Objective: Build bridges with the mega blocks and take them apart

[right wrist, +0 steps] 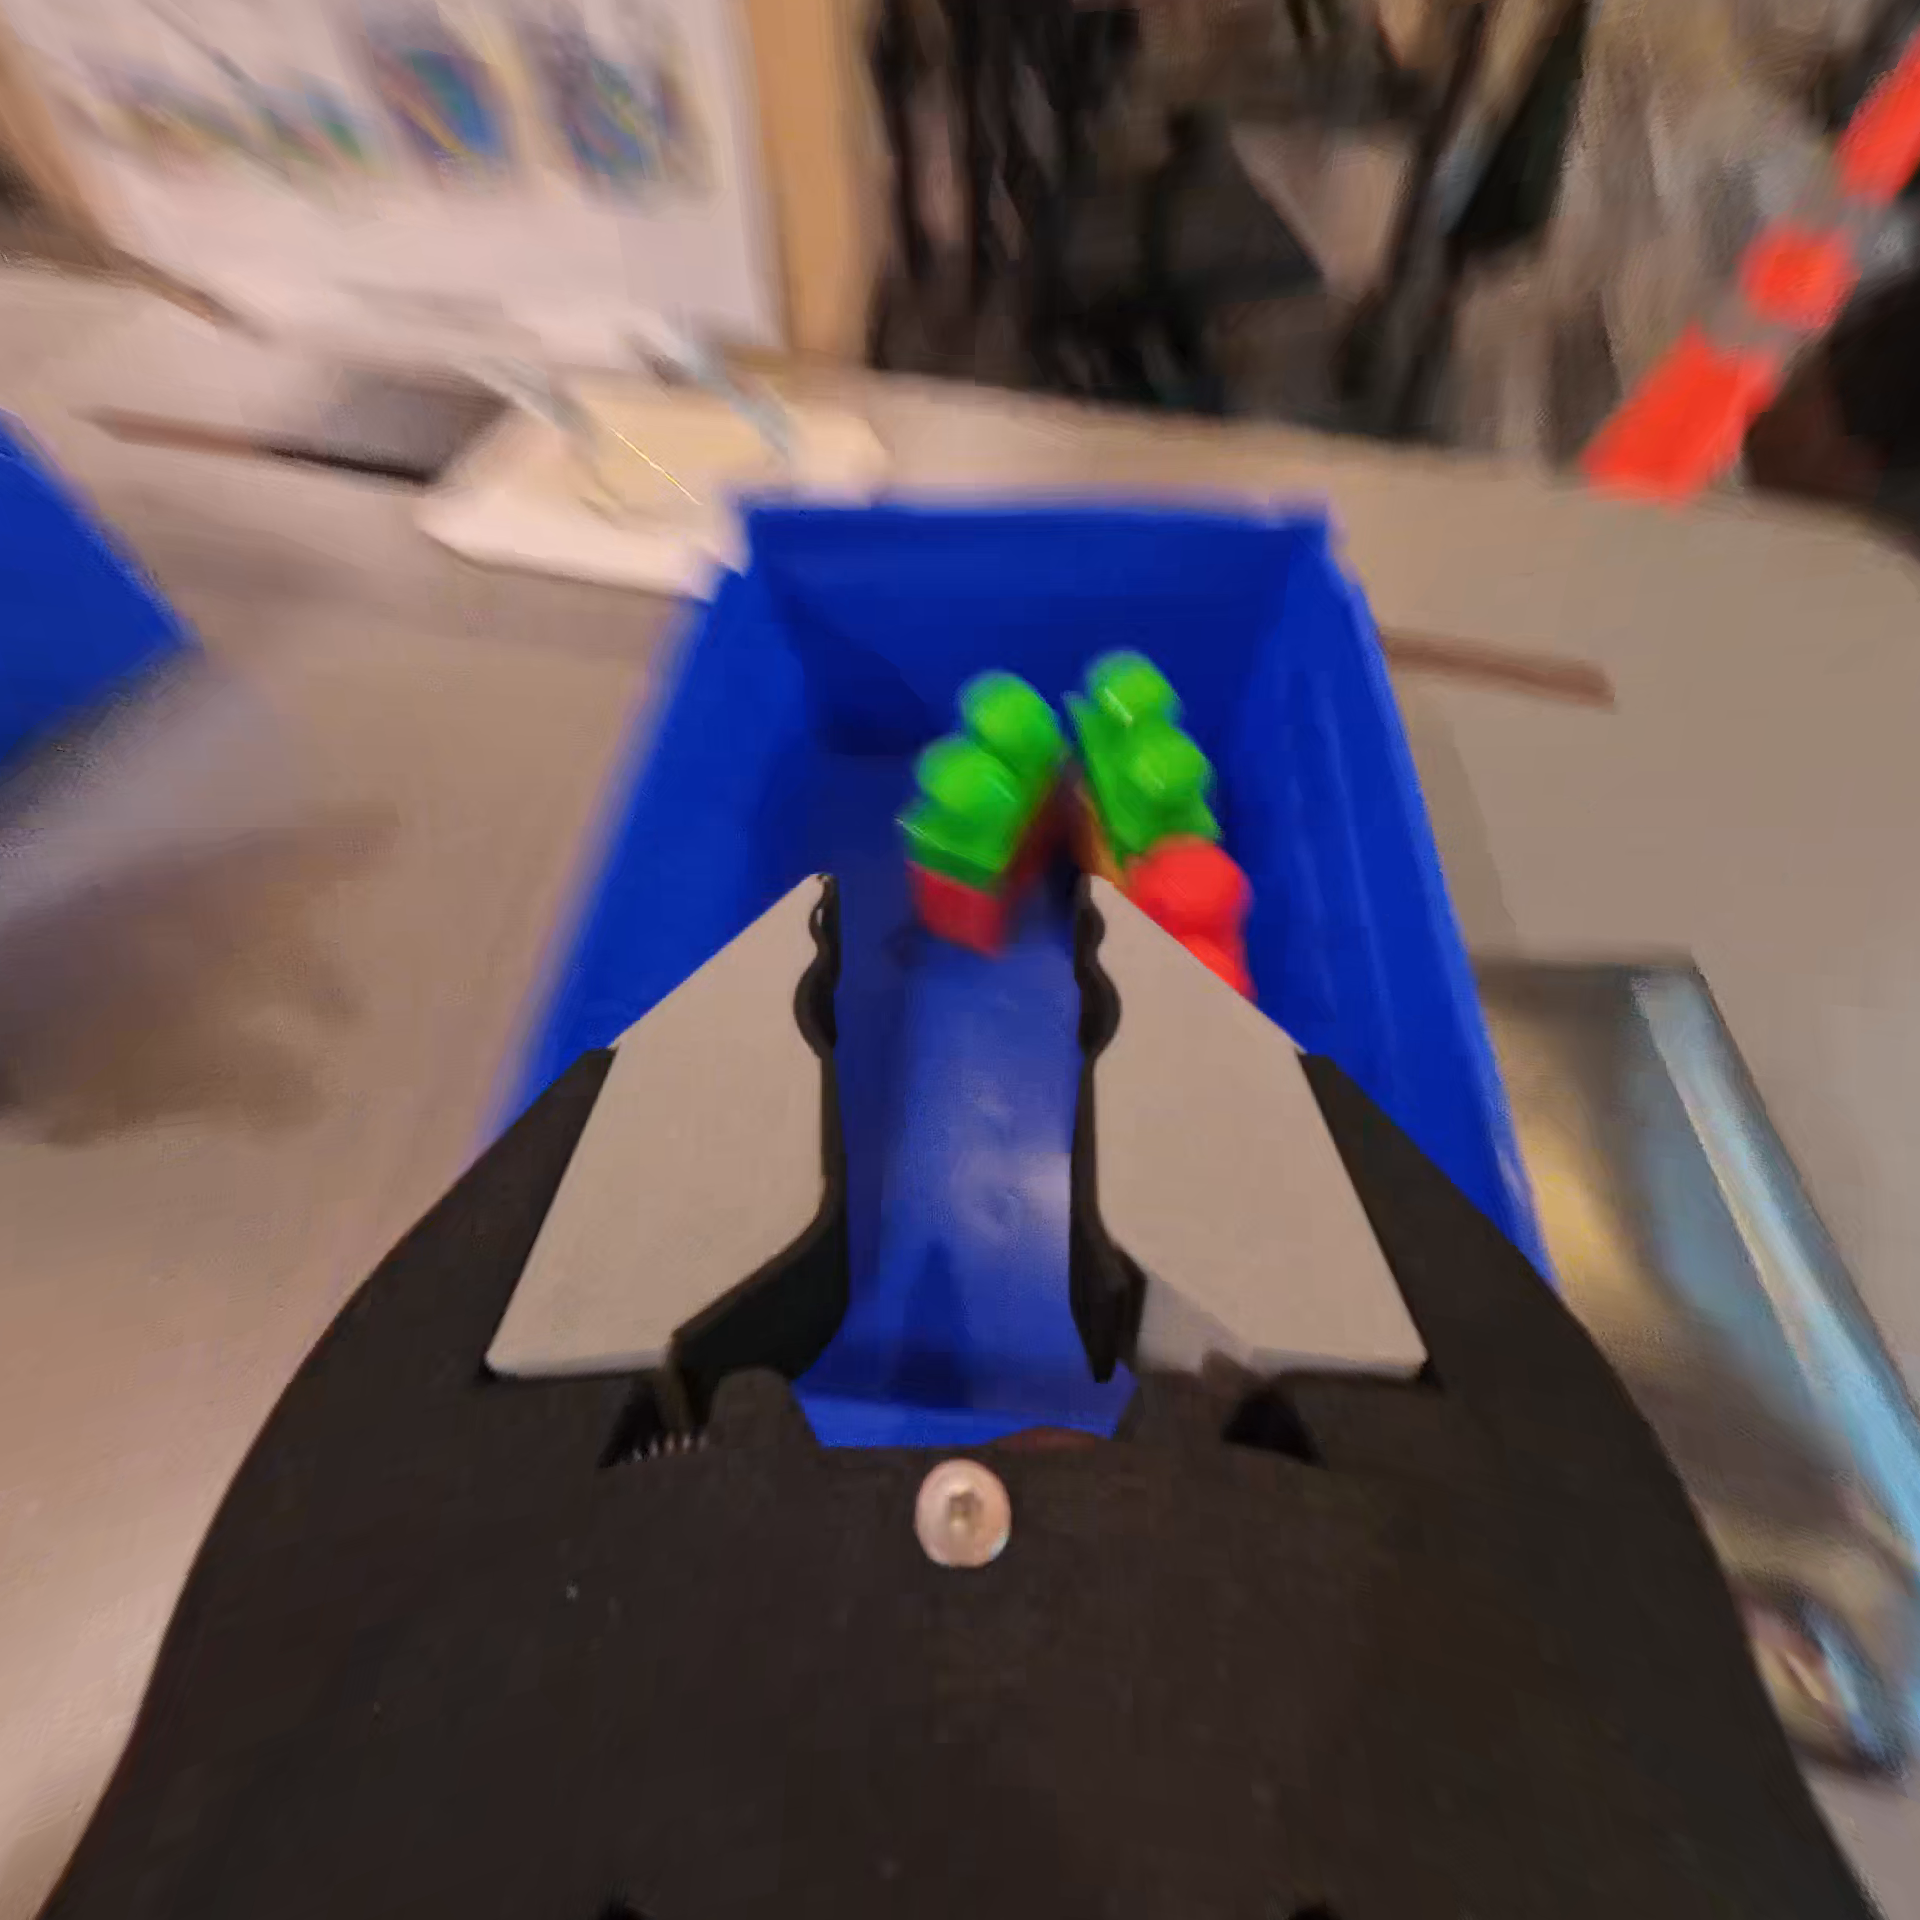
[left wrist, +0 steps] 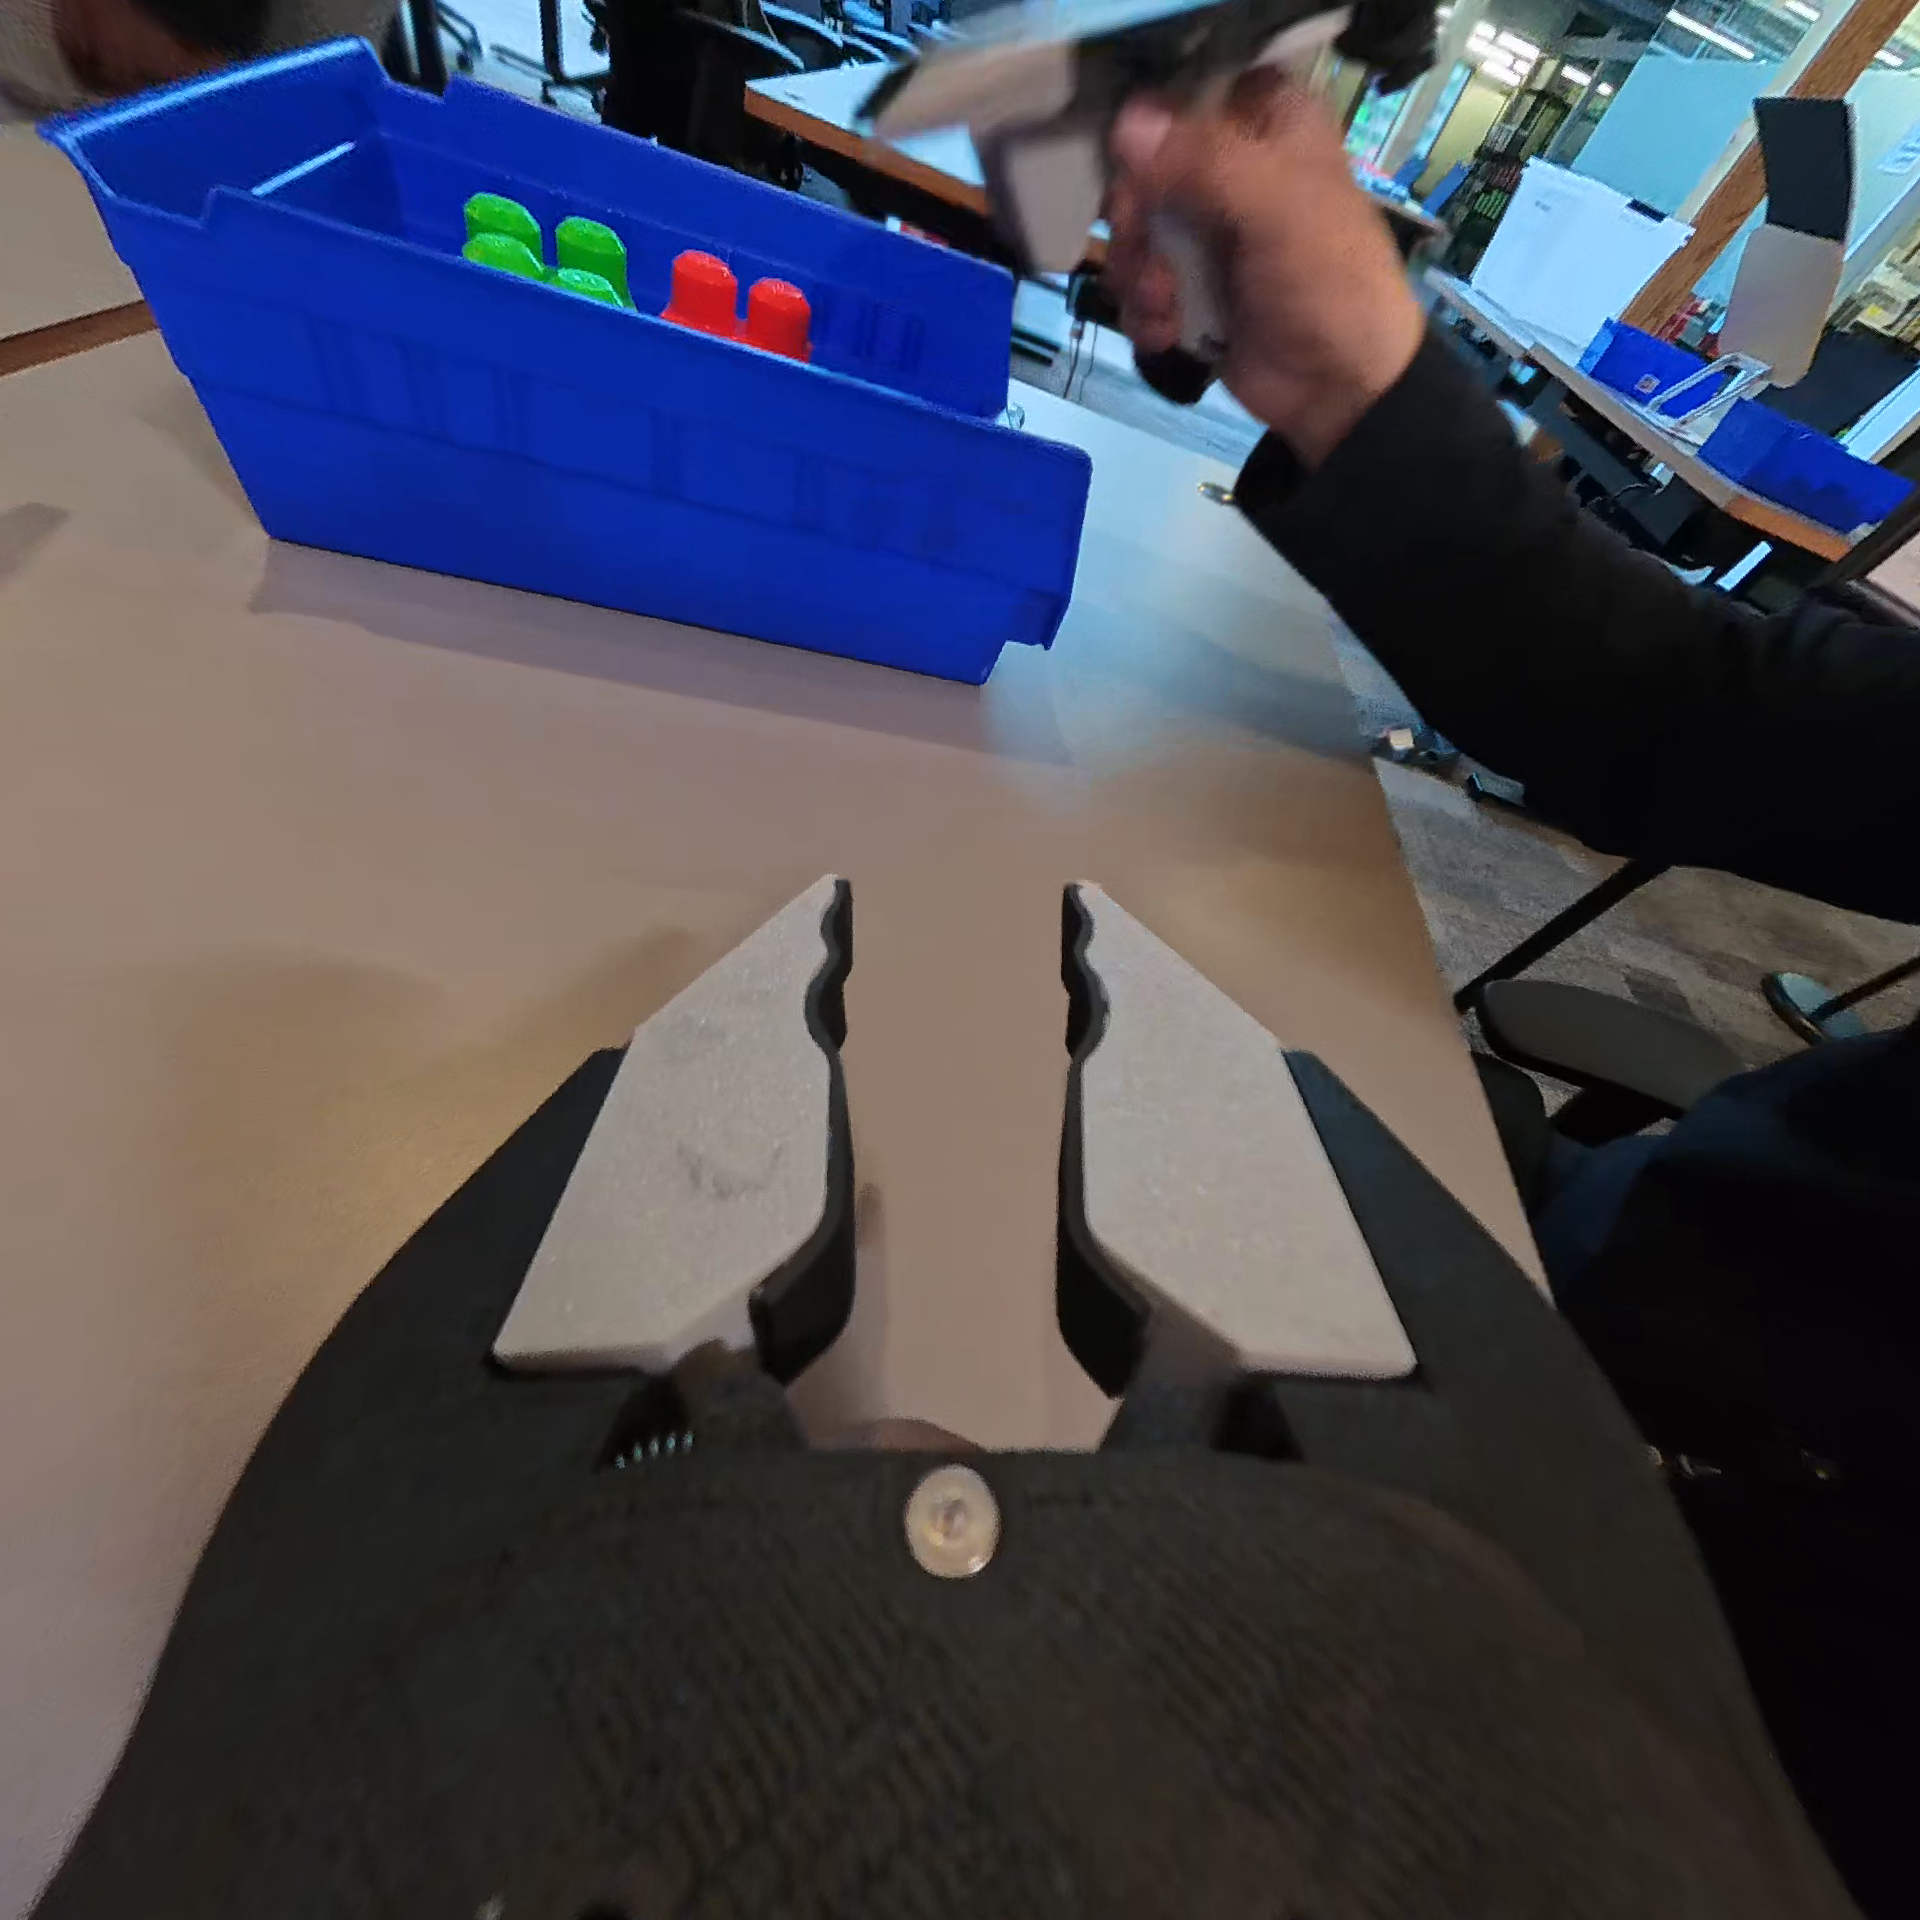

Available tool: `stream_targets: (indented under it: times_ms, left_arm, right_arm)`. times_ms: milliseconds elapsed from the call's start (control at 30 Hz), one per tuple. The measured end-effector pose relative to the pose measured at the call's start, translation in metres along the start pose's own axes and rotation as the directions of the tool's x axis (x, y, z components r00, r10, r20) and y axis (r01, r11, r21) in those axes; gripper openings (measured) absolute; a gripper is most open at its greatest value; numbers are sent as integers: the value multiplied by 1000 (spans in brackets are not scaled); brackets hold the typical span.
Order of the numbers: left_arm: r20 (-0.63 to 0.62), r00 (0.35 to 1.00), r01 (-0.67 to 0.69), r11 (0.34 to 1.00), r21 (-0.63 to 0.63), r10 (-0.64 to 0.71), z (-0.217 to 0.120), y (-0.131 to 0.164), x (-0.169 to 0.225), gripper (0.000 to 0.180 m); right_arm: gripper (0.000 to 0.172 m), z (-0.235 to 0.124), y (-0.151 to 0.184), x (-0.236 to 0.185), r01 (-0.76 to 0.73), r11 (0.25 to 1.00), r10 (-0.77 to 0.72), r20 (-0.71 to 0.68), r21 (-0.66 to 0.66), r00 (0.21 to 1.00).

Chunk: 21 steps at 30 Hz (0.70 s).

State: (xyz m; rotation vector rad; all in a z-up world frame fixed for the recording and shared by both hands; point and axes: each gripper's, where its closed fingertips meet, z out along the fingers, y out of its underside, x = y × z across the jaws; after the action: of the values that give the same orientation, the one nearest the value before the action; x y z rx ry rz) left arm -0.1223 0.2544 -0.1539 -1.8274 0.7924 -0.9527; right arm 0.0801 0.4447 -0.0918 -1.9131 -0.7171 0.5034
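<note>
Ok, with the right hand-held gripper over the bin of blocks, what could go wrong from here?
1. The right hand-held gripper is open and empty above the blue bin; the narrow walls could catch a finger on the way down.
2. The green blocks and red blocks lie tilted and packed together, so the grip may slip or lift several at once.
3. The right wrist view is blurred, so aim may be off.
</note>
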Motion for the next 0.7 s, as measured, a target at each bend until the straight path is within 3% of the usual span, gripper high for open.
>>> stream_targets:
  times_ms: [67,133,300,467,600,700]
  left_arm:
    - [8,1000,-3,1000,-18,3,2,4,-2,39]
    - [17,1000,-8,999,-32,8,4,7,-3,39]
    - [35,999,-8,999,-38,9,4,10,-8,39]
    - [43,999,4,998,-62,-1,6,16,-11,39]
    - [49,999,-15,996,-86,19,12,18,-9,40]
    - [54,997,-50,992,-114,56,16,20,-4,41]
  right_arm:
    - [42,-22,-38,-53,38,980,-64,126,198,990]
    - [44,-29,-55,-106,62,955,-132,228,292,965]
    - [48,25,-22,-212,118,959,-221,422,256,879]
    - [38,85,36,-240,245,952,-302,420,186,856]
    - [40,101,66,-243,357,926,-374,418,121,828]
    - [44,102,67,-243,361,926,-371,421,107,827]
